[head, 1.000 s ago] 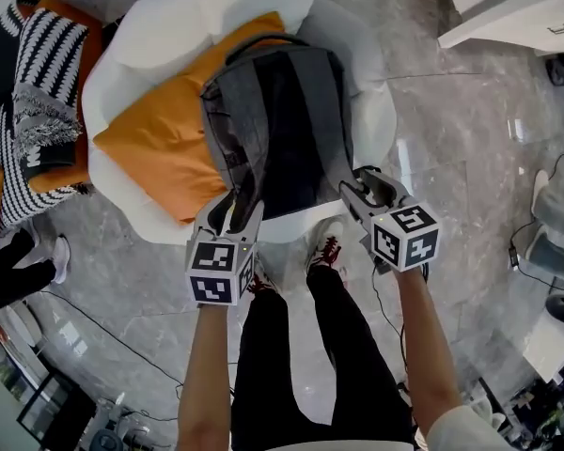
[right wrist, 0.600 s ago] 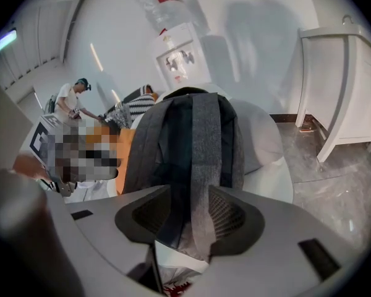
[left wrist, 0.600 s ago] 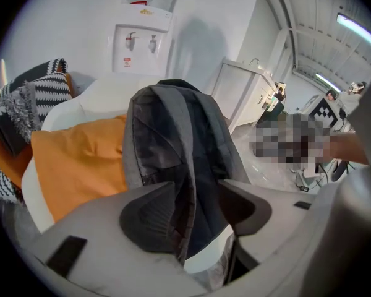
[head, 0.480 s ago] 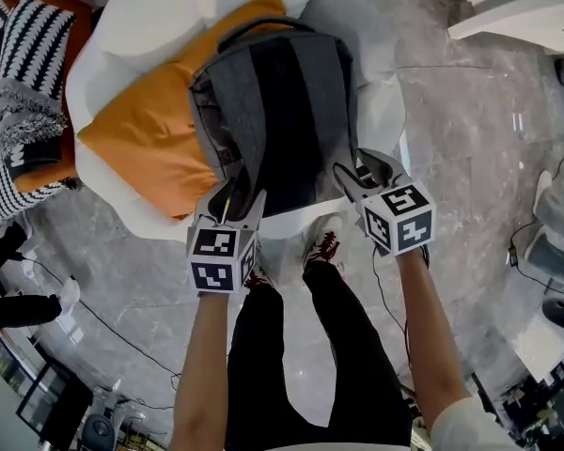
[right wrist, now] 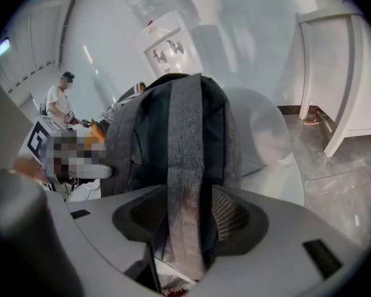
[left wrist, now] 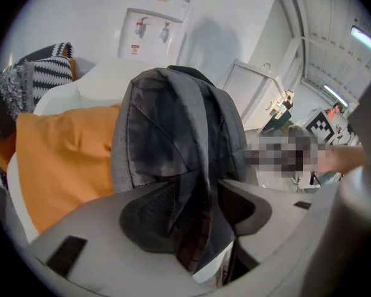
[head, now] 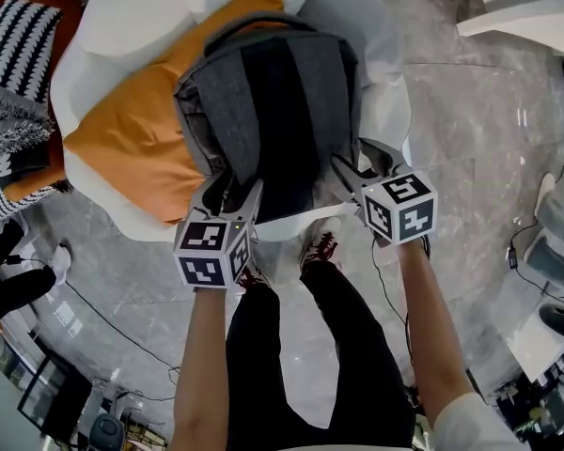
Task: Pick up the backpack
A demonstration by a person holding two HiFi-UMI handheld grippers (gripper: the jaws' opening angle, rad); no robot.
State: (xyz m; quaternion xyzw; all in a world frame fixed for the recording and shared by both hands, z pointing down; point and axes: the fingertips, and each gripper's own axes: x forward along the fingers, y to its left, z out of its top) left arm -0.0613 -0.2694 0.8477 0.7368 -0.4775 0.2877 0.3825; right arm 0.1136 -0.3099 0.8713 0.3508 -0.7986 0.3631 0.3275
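Note:
A grey and black backpack stands upright on a white armchair, leaning against an orange cushion. My left gripper is at the backpack's lower left corner. In the left gripper view a fold of the backpack hangs between the wide jaws of that gripper, with a gap on the right side. My right gripper is at the lower right corner and its jaws are opening. A grey strap of the backpack runs between that gripper's pads, loose on one side.
A black-and-white striped throw lies on the seat at the left. White furniture stands at the top right. The person's legs and shoes are just below the chair's front edge, on a marble floor with cables. Another person stands far off.
Both grippers have sunk and closed in on the backpack's bottom corners. The backpack looks larger and nearer. The right jaws stand wider than before.

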